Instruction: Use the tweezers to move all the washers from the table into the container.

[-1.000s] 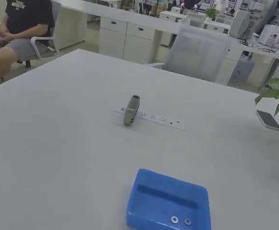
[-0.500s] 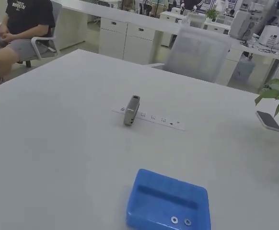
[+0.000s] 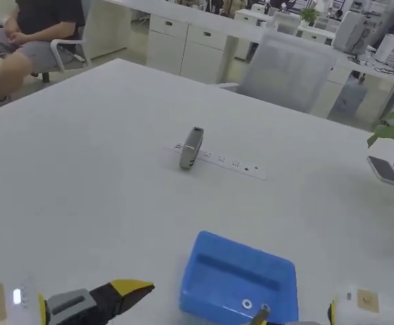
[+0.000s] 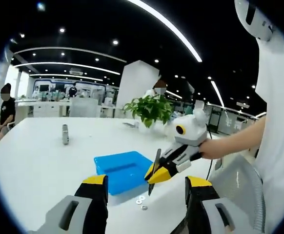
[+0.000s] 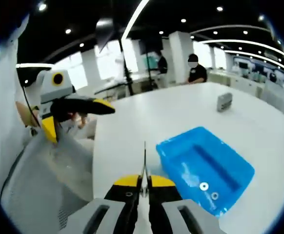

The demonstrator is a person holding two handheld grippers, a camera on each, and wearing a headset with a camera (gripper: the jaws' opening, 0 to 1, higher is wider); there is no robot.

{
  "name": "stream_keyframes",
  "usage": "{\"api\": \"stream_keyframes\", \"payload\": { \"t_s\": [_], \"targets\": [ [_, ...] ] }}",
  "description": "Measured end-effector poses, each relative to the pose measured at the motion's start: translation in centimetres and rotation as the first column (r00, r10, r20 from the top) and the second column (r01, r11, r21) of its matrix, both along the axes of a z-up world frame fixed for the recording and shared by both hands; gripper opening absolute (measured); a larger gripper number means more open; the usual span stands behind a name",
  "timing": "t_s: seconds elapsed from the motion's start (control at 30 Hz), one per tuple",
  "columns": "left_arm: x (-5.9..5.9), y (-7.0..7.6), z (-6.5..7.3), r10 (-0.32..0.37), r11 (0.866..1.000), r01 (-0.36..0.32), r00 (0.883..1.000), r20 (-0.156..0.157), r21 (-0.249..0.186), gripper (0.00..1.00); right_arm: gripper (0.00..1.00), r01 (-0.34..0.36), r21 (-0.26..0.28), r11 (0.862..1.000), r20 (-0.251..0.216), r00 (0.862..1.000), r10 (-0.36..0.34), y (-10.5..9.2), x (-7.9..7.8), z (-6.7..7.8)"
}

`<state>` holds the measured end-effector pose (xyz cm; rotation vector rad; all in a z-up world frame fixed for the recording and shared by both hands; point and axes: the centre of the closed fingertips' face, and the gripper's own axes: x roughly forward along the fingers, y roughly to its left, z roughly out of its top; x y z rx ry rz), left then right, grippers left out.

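**Counts.** On the white counter [image 3: 82, 169] we count two tongs, one pair of tweezers, one container and at least four washers.

**Left.** The black, yellow-tipped left tongs [image 4: 147, 181] are spread wide apart and hold nothing.

**Centre.** The one shallow blue rectangular plastic container [image 3: 234, 267] lies with its long axis running across the head view. Two small flat silver metal washers [image 3: 246, 305] rest a little apart on its floor, close to its near-right edge. In the left gripper view, two more washers [image 4: 140, 198] lie on the bare counter just beside the container's near corner. We cannot tell whether a third overlaps them.

**Right.** The black, yellow-tipped right tongs [image 5: 144, 181] are closed on the one pair of thin silver metal tweezers [image 5: 144, 161]. The tweezers' long axis continues the line of the tongs, with the points outermost. In the left gripper view the tweezers slant steeply downward, their points near the two counter washers. We cannot tell whether they touch.
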<state>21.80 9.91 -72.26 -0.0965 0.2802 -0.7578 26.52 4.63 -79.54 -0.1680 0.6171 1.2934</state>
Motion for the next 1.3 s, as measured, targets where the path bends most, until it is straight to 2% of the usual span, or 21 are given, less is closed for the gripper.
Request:
{"api": "stream_keyframes", "payload": {
  "t_s": [0.2, 0.43, 0.63, 0.77, 0.97, 1.03, 1.07, 1.17, 1.3],
  "targets": [
    [0.0, 0.1, -0.1, 0.007, 1.0, -0.007, 1.0, 0.003, 0.017, 0.64, 0.03, 0.015, 0.006, 1.0, -0.023, 1.0, -0.015, 0.5, 0.7, -0.8],
    [0.2, 0.5, 0.1, 0.032, 0.999, -0.032, 0.999, 0.0, -0.005, 0.63, 0.04, 0.01, -0.018, 1.0, -0.013, 1.0, -0.01, 0.7, 0.8, -1.6],
    [0.1, 0.4, 0.4, 0.038, 0.999, -0.038, 0.999, -0.001, -0.017, 0.62, 0.04, 0.001, -0.012, 1.0, -0.01, 1.0, -0.001, 0.8, 0.6, -1.7],
    [0.2, 0.5, 0.2, 0.036, 0.999, -0.036, 0.999, -0.002, -0.011, 0.62, 0.04, -0.022, -0.024, 0.999, 0.015, 1.0, 0.022, 0.9, 0.2, -2.0],
    [0.1, 0.4, 0.3, 0.033, 0.999, -0.033, 0.999, 0.001, 0.002, 0.62, 0.04, -0.093, -0.07, 0.993, 0.114, 0.988, 0.101, 1.1, -0.5, -2.0],
    [0.1, 0.4, 0.3, 0.036, 0.999, -0.036, 0.999, 0.004, 0.001, 0.62, 0.04, -0.085, -0.069, 0.994, 0.104, 0.99, 0.092, 1.1, -0.5, -1.9],
    [0.1, 0.4, 0.3, 0.037, 0.999, -0.037, 0.999, 0.004, 0.003, 0.62, 0.04, -0.071, -0.045, 0.996, 0.1, 0.992, 0.075, 1.2, -0.5, -1.7],
    [0.2, 0.5, 0.3, 0.039, 0.999, -0.039, 0.999, 0.005, 0.003, 0.62, 0.04, -0.04, -0.035, 0.999, 0.111, 0.993, 0.043, 0.9, 0.2, -1.5],
    [0.3, 0.6, 0.4, 0.041, 0.999, -0.041, 0.999, 0.004, -0.009, 0.61, 0.04, -0.055, -0.041, 0.998, 0.08, 0.995, 0.058, 1.0, -0.1, -2.1]
  ]
}}
